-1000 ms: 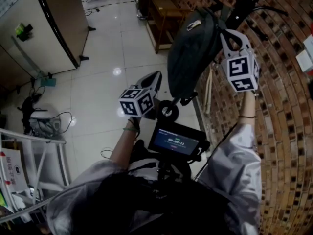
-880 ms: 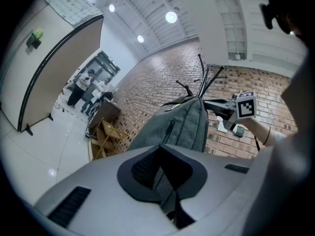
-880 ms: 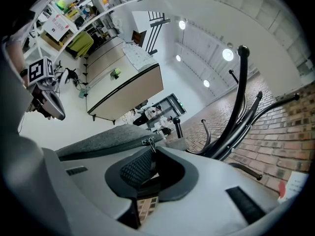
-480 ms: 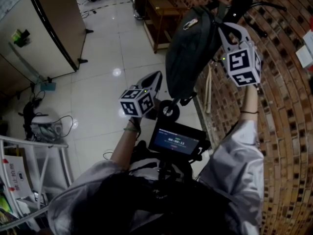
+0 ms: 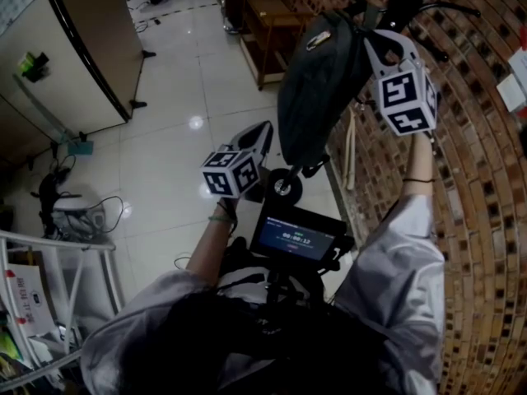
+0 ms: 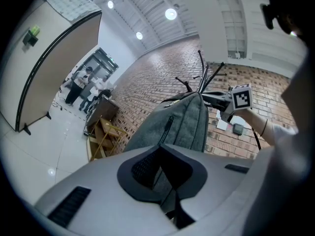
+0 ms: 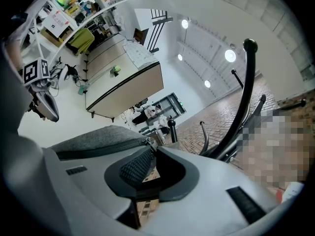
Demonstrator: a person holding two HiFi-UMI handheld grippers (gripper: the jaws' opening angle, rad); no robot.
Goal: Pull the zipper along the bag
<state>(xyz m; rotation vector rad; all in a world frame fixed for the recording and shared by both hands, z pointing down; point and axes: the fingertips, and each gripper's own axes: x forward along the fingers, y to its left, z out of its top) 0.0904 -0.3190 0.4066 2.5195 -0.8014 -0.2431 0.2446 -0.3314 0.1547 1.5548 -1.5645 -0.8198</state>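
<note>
Grey bag (image 5: 317, 89) pinched at its bottom edge by your left gripper (image 5: 262, 135). Your right gripper (image 5: 372, 39) stands slightly apart: next, close on the zipper pull (image 7: 146, 142).

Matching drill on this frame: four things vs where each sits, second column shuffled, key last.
1 bag
2 wooden stand
3 left gripper
4 right gripper

a on the floor by the brick wall
b at the bag's top end, by the zipper
c hanging on the black rack
d at the bag's lower end

Pairs: 1-c; 2-a; 3-d; 4-b
</note>
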